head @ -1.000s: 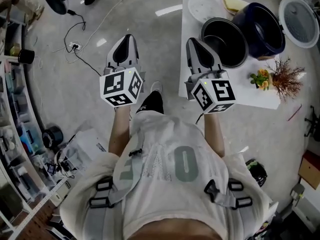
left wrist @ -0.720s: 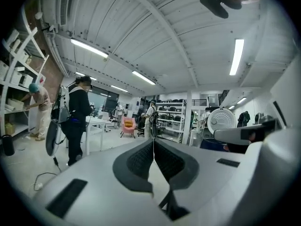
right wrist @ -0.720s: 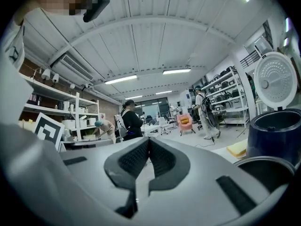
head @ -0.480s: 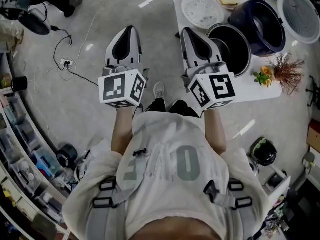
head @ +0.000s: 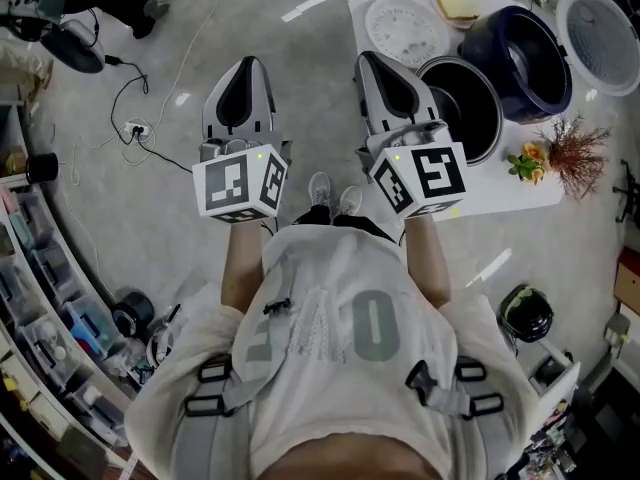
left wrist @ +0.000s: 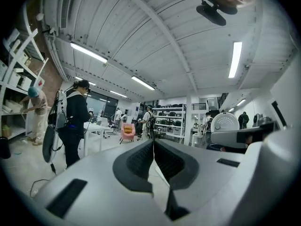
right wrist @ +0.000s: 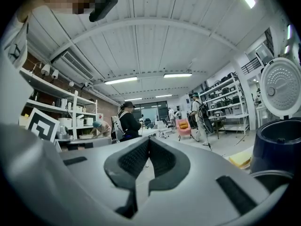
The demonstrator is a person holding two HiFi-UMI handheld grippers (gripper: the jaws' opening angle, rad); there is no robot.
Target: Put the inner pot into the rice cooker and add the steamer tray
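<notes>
In the head view the dark inner pot (head: 468, 104) stands empty on the white table (head: 505, 190), beside the navy rice cooker (head: 520, 46) with its lid (head: 598, 24) swung open. The white perforated steamer tray (head: 405, 30) lies flat at the table's far left. My right gripper (head: 371, 62) is shut and empty, held above the table's left edge just left of the pot. My left gripper (head: 246, 66) is shut and empty over the floor. The right gripper view shows the cooker (right wrist: 278, 140) and the pot's rim (right wrist: 268, 175) at its right, past the closed right gripper (right wrist: 149, 140).
A yellow sponge (head: 458, 4) lies behind the steamer tray, and a small dried-flower arrangement (head: 558, 154) stands near the table's right front. Cables and a socket (head: 135, 126) trail over the floor at left. Shelving (head: 40, 298) lines the left wall. People (left wrist: 75, 121) stand farther back in the room.
The view has shifted so the table lies nearer and more in front. Both grippers stay shut and level, with the right one now closer to the pot.
</notes>
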